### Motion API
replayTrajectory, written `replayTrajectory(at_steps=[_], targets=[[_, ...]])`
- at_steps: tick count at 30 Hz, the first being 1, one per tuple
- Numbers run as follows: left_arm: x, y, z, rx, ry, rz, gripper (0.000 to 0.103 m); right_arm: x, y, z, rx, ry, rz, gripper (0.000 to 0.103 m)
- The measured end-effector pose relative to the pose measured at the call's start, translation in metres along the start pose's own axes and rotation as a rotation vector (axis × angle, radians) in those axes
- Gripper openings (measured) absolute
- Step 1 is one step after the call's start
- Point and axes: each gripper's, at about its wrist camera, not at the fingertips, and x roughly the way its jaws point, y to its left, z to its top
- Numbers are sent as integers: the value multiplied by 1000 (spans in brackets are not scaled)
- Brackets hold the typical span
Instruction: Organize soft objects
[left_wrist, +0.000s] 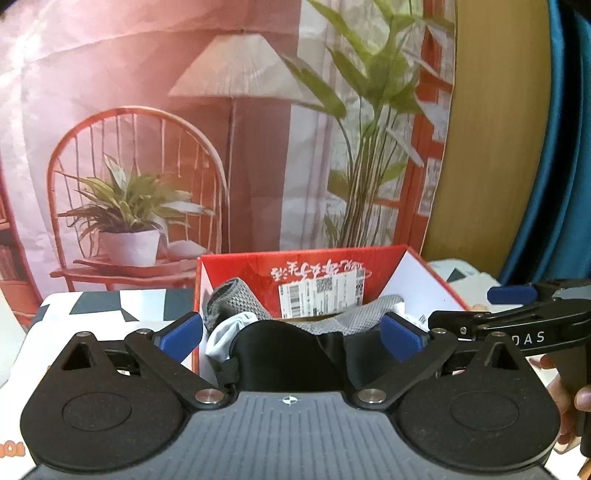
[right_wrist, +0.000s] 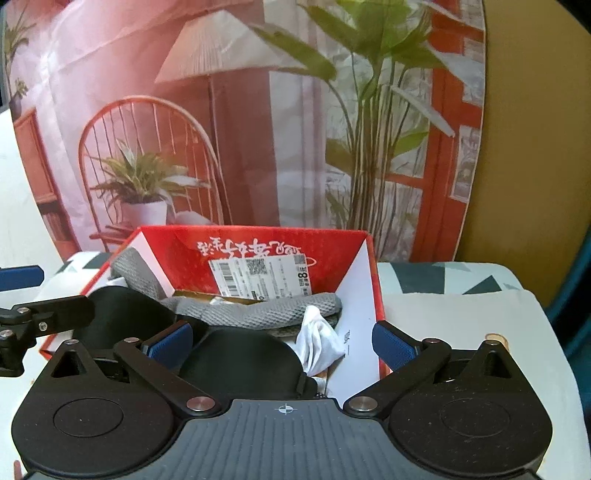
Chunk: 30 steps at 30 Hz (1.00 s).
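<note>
Two grippers hang over a red cardboard box (left_wrist: 236, 271) with white inner walls, and both have their fingers spread wide with nothing between them: the left gripper (left_wrist: 291, 334) and the right gripper (right_wrist: 282, 343) each show ribbed blue pads on black linkages. No earlier picture is given, so only this wide stance can be told. Inside the box lie the soft things: a grey knitted cloth (right_wrist: 255, 314) with a coarse waffle weave, draped along the back and up the left wall; a crumpled white sock (right_wrist: 317, 341) near the right wall; and a smooth, rounded black padded piece (right_wrist: 240, 360) at the front, with a second black mound to its left. A white shipping label (right_wrist: 264, 277) with barcodes sticks to the red rear flap under white lettering. The box stands on a table (right_wrist: 461, 317) covered in a white cloth with dark triangles. Behind it hangs a printed backdrop (left_wrist: 147, 110) of a lamp, a chair and potted plants, creased like fabric. At the right edge of the left wrist view a hand (left_wrist: 569, 398) grips the other tool's handle, with a blue curtain (left_wrist: 565, 147) beyond.
</note>
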Motion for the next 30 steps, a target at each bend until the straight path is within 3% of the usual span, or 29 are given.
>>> replayTrajectory(at_steps=[16, 30], targets=[[-82, -6, -1, -37, -114, 111, 103, -79, 15, 5, -1, -101, 17, 103], [-192, -27, -4, -23, -222, 160, 103, -176, 35, -2, 19, -183, -23, 103]])
